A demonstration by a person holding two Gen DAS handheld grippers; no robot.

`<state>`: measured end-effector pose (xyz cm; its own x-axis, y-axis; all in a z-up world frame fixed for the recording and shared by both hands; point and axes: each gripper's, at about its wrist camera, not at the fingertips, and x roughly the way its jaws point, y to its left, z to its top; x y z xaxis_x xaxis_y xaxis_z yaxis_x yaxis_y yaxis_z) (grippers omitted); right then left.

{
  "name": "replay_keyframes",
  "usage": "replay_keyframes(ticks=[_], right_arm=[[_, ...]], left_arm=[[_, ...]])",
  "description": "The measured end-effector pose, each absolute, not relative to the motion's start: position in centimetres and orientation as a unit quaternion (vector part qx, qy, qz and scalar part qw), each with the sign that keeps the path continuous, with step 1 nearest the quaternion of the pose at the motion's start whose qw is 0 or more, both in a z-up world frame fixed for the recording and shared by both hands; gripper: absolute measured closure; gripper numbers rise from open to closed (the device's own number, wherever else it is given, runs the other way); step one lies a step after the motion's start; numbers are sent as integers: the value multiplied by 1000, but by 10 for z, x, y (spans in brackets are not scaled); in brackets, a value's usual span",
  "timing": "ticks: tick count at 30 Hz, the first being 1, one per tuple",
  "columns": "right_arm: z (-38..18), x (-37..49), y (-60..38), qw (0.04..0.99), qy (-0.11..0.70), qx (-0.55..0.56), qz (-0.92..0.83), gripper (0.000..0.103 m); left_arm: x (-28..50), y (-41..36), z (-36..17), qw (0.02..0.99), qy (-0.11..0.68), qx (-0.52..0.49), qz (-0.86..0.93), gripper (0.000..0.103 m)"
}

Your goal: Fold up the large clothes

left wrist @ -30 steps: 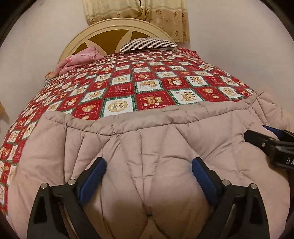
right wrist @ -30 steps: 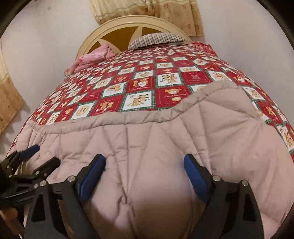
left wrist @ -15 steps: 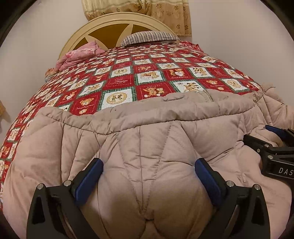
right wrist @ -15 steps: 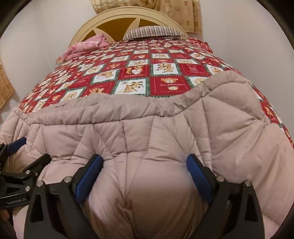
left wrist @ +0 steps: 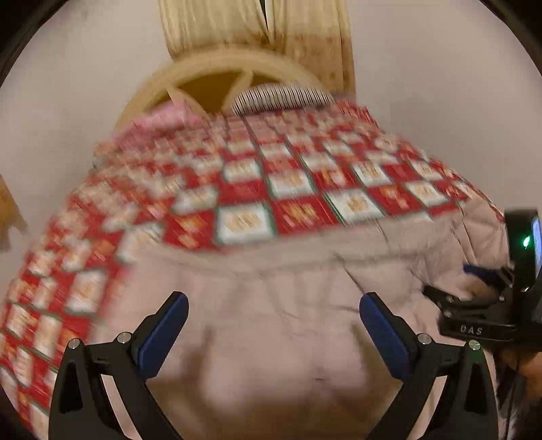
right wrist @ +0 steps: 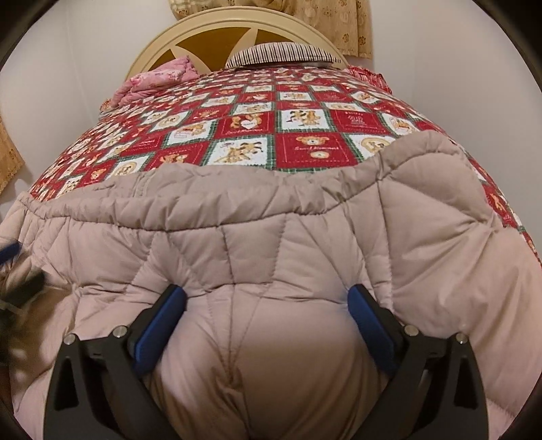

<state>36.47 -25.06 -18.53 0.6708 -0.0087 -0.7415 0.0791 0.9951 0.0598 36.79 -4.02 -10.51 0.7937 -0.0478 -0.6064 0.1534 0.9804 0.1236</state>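
Garment: quilted puffer coat [right wrist: 305,243], taupe-pink, spread over foot end of bed, atop the teddy-bear patchwork quilt [right wrist: 257,122].
Handling (judged): light but bulky; soft, springy fill; slick shell likely to slip from a shallow pinch; stitched hem band [right wrist: 210,206] at 12 o'clock probably the firmest place to grip.
Right gripper [right wrist: 267,321]: pitched down onto coat; jaws opening, near full width; puffed fabric bulging between blue pads [right wrist: 162,325], whether they press on it not clear.
Left gripper [left wrist: 271,321]: angled down over coat, at 9 o'clock in right wrist view; jaws wide apart, nothing clamped; frame blurred.
Far end: striped pillow [right wrist: 281,54] and pink bedding [right wrist: 155,79] by headboard [right wrist: 210,27].
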Motion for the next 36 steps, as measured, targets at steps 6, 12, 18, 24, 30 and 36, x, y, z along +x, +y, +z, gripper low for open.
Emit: replay_keyframes(ticks=[6, 12, 18, 24, 30, 36], right_arm=[[-185, 364, -251, 913, 405, 43, -24, 4], [-186, 364, -251, 913, 405, 43, -24, 4], [-186, 365, -250, 913, 406, 41, -26, 4], [-186, 366, -250, 912, 407, 34, -32, 4], [-156, 345, -241, 923, 379, 60, -21, 5], [-176, 344, -223, 924, 382, 17, -17, 0]], left_arm=[[407, 6, -146, 919, 388, 68, 5, 2], [415, 22, -173, 924, 382, -6, -1, 1], [418, 22, -178, 921, 389, -16, -3, 1], [420, 25, -182, 917, 397, -23, -5, 1], [421, 24, -183, 917, 398, -19, -3, 1], [421, 24, -182, 917, 397, -20, -3, 1]])
